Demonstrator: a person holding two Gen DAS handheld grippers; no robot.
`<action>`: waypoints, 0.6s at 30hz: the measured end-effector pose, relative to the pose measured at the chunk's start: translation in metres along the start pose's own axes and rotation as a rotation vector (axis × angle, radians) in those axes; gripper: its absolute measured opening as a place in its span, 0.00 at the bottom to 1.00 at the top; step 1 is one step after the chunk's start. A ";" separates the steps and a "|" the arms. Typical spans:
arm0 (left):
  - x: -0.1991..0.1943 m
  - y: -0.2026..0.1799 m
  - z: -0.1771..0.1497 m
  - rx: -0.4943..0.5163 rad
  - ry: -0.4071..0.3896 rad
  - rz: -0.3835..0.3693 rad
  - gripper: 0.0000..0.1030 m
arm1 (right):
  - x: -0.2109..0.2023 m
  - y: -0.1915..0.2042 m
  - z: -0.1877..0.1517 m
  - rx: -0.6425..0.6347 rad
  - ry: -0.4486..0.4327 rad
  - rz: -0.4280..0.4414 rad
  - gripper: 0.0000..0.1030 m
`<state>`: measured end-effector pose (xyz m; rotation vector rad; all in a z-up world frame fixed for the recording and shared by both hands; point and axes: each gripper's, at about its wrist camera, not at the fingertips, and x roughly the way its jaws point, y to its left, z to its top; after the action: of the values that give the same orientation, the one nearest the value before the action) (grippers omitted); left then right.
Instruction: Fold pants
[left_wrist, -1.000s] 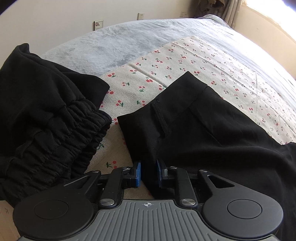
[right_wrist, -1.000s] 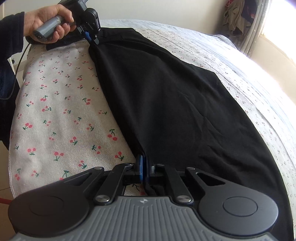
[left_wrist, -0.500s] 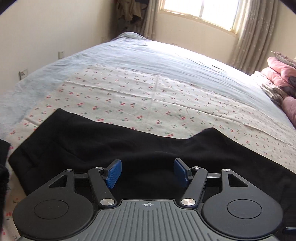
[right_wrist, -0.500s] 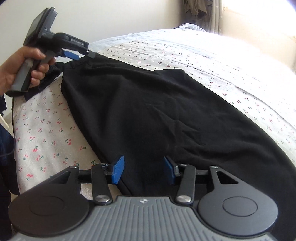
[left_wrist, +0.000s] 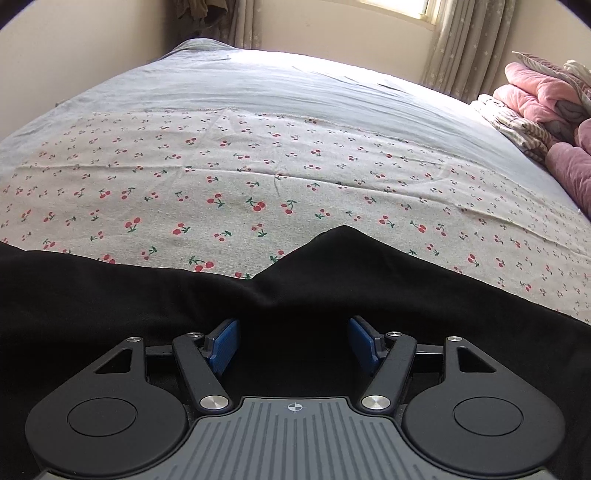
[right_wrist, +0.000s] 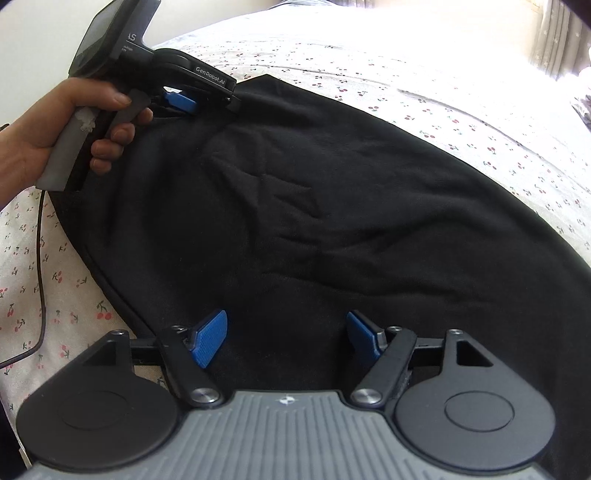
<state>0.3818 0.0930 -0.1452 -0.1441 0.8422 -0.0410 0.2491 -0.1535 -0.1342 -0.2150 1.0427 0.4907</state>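
Note:
Black pants lie spread flat on the cherry-print sheet, folded lengthwise. In the left wrist view their far edge runs across the frame with a pointed crotch corner. My left gripper is open and empty, its blue pads just over the black cloth. It also shows in the right wrist view, held in a hand over the pants' far left end. My right gripper is open and empty above the near part of the pants.
Pink and striped folded bedding is piled at the bed's right end. A grey-blue blanket covers the far side. Curtains and a window stand behind. A black cable hangs from the left gripper over the sheet.
Both grippers have let go of the pants and opened wide. The left gripper turned toward the window; both moved in over the cloth. The pants now lie flat.

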 end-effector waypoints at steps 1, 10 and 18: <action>0.000 -0.001 -0.002 0.025 -0.005 -0.005 0.67 | -0.003 0.004 -0.001 -0.006 0.000 -0.001 0.61; -0.015 0.000 -0.005 -0.042 0.042 -0.100 0.75 | -0.019 -0.008 0.005 0.031 -0.097 -0.031 0.62; -0.028 0.035 -0.012 -0.051 0.063 -0.073 0.75 | -0.031 -0.073 -0.022 0.043 -0.037 -0.090 0.63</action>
<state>0.3532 0.1293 -0.1371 -0.2228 0.9007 -0.0933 0.2555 -0.2349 -0.1226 -0.2129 1.0020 0.3892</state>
